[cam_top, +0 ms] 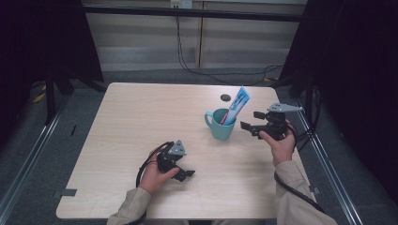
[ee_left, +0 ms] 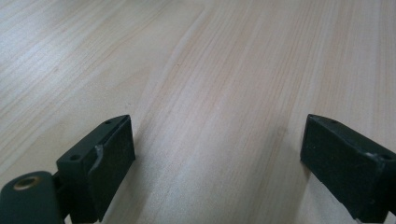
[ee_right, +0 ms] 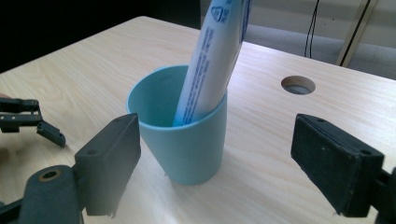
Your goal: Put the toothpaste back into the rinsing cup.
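Right claw (cam_top: 249, 120) is held level above the pale wooden desk (cam_top: 141, 122), jaws wide apart, just beside the teal plastic cup (cam_top: 220, 124), gripping nothing. White-and-blue toothpaste tube (cam_top: 237, 105) leans inside the cup. Left claw (cam_top: 184, 174) rests low on the desk, open and empty.

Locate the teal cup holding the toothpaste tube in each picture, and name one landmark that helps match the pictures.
High view: the teal cup stands right of centre on the table, left of the right gripper.
Right gripper view: the cup stands at centre, ahead of the open jaws.
Left gripper view: bare wooden tabletop, no cup.
Shared landmark: the round hole in the table, behind the cup.
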The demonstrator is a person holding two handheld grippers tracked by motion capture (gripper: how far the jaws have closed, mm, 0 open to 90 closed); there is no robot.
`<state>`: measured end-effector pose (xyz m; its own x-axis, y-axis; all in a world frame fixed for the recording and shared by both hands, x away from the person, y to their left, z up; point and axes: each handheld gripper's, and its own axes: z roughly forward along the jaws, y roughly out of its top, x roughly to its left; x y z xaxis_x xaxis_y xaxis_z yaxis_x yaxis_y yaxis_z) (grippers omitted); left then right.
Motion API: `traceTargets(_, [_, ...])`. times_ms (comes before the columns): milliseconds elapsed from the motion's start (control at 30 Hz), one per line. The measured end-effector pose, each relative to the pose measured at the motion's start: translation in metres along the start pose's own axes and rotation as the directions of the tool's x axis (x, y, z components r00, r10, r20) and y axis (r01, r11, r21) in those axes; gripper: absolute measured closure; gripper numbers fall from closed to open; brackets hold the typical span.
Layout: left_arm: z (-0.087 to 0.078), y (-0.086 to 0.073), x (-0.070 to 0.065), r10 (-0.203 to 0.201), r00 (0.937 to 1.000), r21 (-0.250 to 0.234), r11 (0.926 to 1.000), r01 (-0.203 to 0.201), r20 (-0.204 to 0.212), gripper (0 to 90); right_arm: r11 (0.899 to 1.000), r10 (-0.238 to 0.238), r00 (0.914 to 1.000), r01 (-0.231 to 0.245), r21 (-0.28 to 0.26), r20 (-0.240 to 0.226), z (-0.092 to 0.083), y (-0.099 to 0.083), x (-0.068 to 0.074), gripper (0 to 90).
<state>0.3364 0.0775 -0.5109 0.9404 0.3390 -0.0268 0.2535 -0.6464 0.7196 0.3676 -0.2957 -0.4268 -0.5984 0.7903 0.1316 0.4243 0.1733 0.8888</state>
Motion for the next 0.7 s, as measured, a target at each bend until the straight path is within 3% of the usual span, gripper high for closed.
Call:
traceTargets(167, [0.0,0.0,0.0,0.0,1.0,0.0,1.0,0.0,0.0,9.5,0.999,-0.023,0.9997,0.023,0.04,-0.003,-0.002,-0.006,0.006,14.7])
traceTargets(500, [0.0,0.0,0.0,0.0,1.0,0.001,1.0,0.0,-0.001,9.5,0.998,-0.024,0.9989,0.027,0.064,-0.04,-0.005,-0.02,0.014,14.5])
traceTargets(700, [0.0,0.0,0.0,0.0,1.0,0.002,1.0,0.0,-0.003,9.5,0.991,-0.061,0.9976,0.064,0.115,-0.034,-0.005,-0.029,0.019,14.4])
